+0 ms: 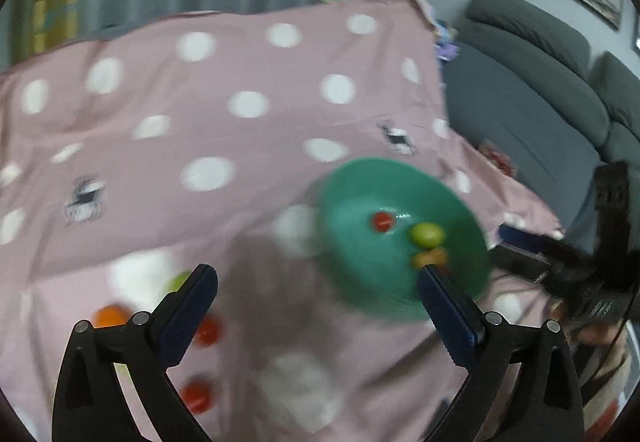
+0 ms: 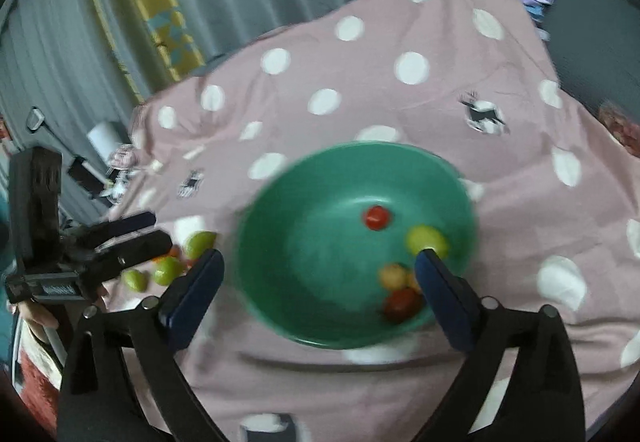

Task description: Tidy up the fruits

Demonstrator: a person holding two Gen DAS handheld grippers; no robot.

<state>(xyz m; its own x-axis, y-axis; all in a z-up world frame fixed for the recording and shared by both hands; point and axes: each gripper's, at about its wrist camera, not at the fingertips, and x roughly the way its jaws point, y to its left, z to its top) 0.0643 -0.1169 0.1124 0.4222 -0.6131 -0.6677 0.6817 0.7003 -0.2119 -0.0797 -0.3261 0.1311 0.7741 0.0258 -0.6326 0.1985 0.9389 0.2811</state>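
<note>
Both grippers stand wide open with nothing between their jaws. The left gripper hangs over the pink dotted cloth, and the green bowl lies just right of its gap, its near rim behind the right fingertip. Loose fruit lies on the cloth at the left finger: a green one at the tip, an orange one further left, and two red ones nearer the camera.

The right gripper hangs over the bowl itself, which fills the gap between the fingers. Its right fingertip overlaps the green fruit in the bowl.

The right wrist view shows four fruits in the bowl: the red one near the middle, the green one, a yellowish one and a darker red one at the near rim; the left wrist view shows only three there. The right wrist view also shows the left gripper from the side at the far left, held in a hand, with green fruits on the cloth beside it. The left wrist view alone shows the grey sofa to the right and a picture on the wall. Both views are blurred.
</note>
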